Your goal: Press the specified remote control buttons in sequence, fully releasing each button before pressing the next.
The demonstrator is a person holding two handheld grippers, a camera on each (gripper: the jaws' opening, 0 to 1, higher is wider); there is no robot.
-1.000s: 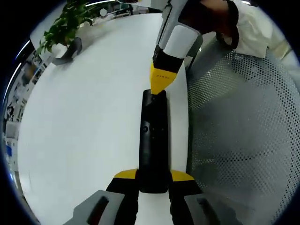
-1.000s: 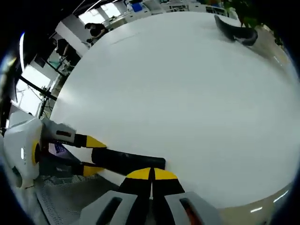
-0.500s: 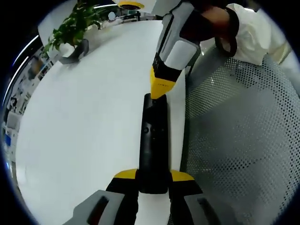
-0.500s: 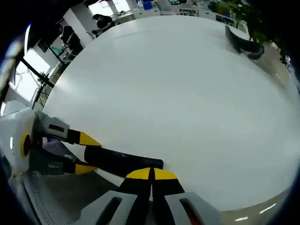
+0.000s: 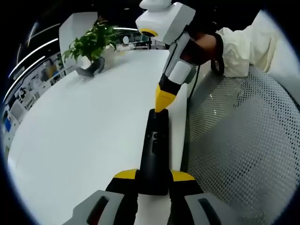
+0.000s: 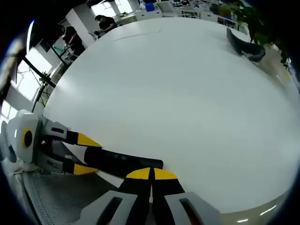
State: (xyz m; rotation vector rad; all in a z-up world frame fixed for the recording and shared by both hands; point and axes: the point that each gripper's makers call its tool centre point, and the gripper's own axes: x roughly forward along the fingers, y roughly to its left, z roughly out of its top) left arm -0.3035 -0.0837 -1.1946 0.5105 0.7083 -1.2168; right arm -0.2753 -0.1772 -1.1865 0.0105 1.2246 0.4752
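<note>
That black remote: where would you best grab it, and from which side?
By its near end, across the narrow width, coming in along its length. The remote is long and slim, and the left gripper clamps it there, leaving the buttons free for the right gripper.

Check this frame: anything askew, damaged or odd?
Nothing looks damaged or spilled. The one oddity: the remote is not lying flat on the table but sticks out past its edge, clamped at one end by the left gripper, while the shut right gripper touches its far end.

no legible text, labels or numbers (markings too blurred)
</note>
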